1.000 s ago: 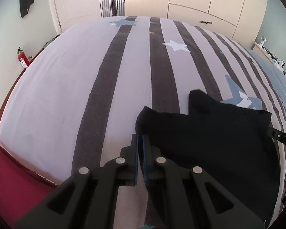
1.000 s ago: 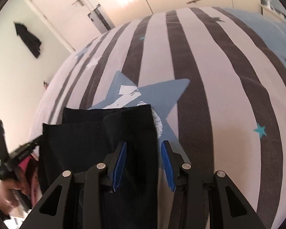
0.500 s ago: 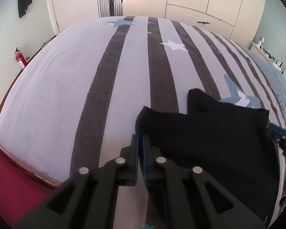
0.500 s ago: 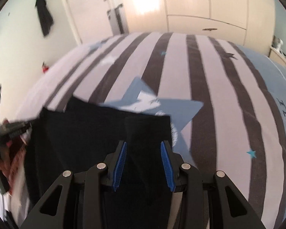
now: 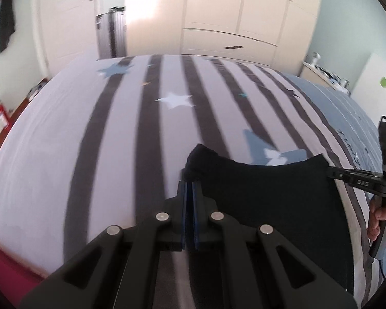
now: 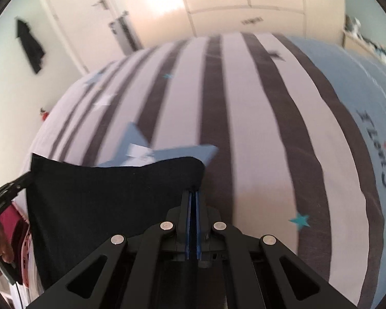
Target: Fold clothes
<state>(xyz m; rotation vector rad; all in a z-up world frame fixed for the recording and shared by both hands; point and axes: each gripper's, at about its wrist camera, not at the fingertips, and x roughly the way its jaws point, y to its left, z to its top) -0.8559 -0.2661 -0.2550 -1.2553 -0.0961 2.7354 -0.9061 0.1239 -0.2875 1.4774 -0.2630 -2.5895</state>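
Observation:
A black garment point(image 5: 265, 193) hangs stretched between both grippers above a striped bedspread point(image 5: 115, 134). My left gripper point(image 5: 190, 184) is shut on its left top corner. In the right wrist view the same black garment point(image 6: 110, 200) spreads to the left, and my right gripper point(image 6: 193, 193) is shut on its right top corner. The right gripper point(image 5: 332, 173) also shows at the cloth's far corner in the left wrist view, with a hand point(image 5: 380, 219) on its handle. The left gripper's arm point(image 6: 7, 195) shows at the left edge of the right wrist view.
The bedspread point(image 6: 257, 128) has grey and white stripes, stars and a blue band on the right. White wardrobe doors point(image 5: 239, 13) and a suitcase point(image 5: 110, 36) stand beyond the bed. A fire extinguisher point(image 5: 0, 110) is at the left wall. Red fabric point(image 5: 7, 265) lies at the near left.
The right gripper has shut on the garment's corner; it stood open before. Both grippers have risen, lifting the cloth's top edge off the bed and pulling it taut.

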